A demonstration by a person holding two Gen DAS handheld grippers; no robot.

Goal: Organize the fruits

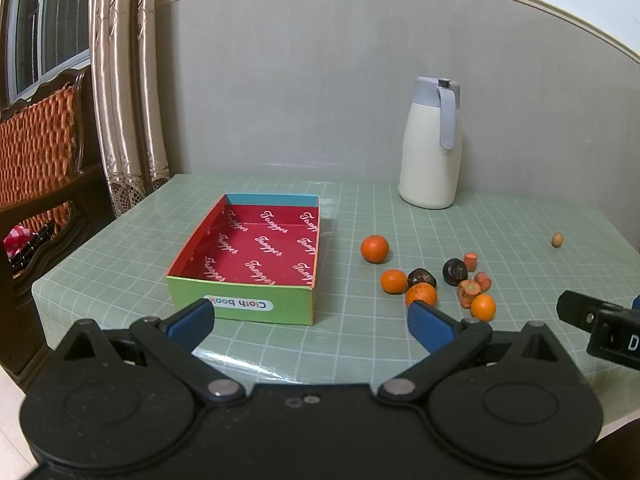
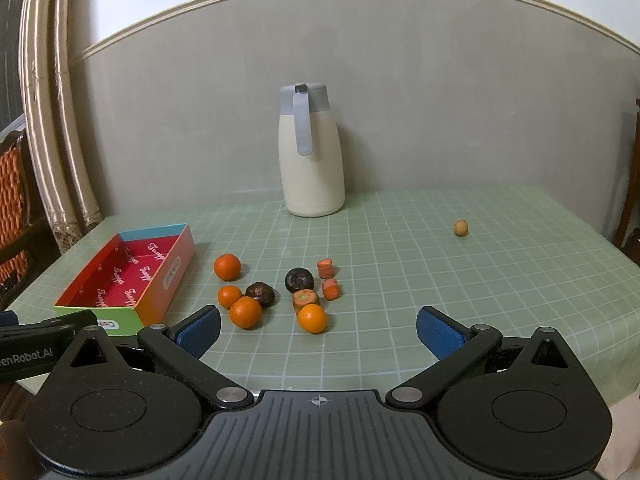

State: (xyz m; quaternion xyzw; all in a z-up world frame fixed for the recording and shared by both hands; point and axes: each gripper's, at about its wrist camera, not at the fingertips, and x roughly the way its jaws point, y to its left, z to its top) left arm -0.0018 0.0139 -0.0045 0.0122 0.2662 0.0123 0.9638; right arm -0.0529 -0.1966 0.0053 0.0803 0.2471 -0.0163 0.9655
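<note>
On the green grid-patterned tablecloth (image 2: 400, 248), stock as it stands:

- Cardboard box (image 1: 256, 256), red printed lining, green end wall: left of centre in the left wrist view, lower left in the right wrist view. Holds nothing.
- Four small oranges: one (image 2: 227, 267) nearest the box, one (image 2: 229, 296) just below it, one (image 2: 245, 312) touching a dark fruit, one (image 2: 312, 318) lowest in the cluster.
- Two dark, wrinkled round fruits (image 2: 299, 279), (image 2: 261, 293); kind cannot be told.
- Three carrot chunks (image 2: 326, 268), (image 2: 331, 289), (image 2: 306, 299), right side of the cluster.
- One small tan round item (image 2: 461, 227), well apart, right of frame; kind unclear.
- White thermal jug (image 2: 310, 152) with grey lid, at the wall, upper centre.

Left gripper (image 1: 312, 320): blue pads spread wide, nothing between them, hanging above the table near the box's green end. Right gripper (image 2: 318, 328): pads likewise spread wide and empty, hanging just short of the lowest orange.

Progress, as judged: nothing sorted yet. Every fruit lies loose on the cloth to the right of the box; all pieces remain to be gathered, presumably into the box.
</note>
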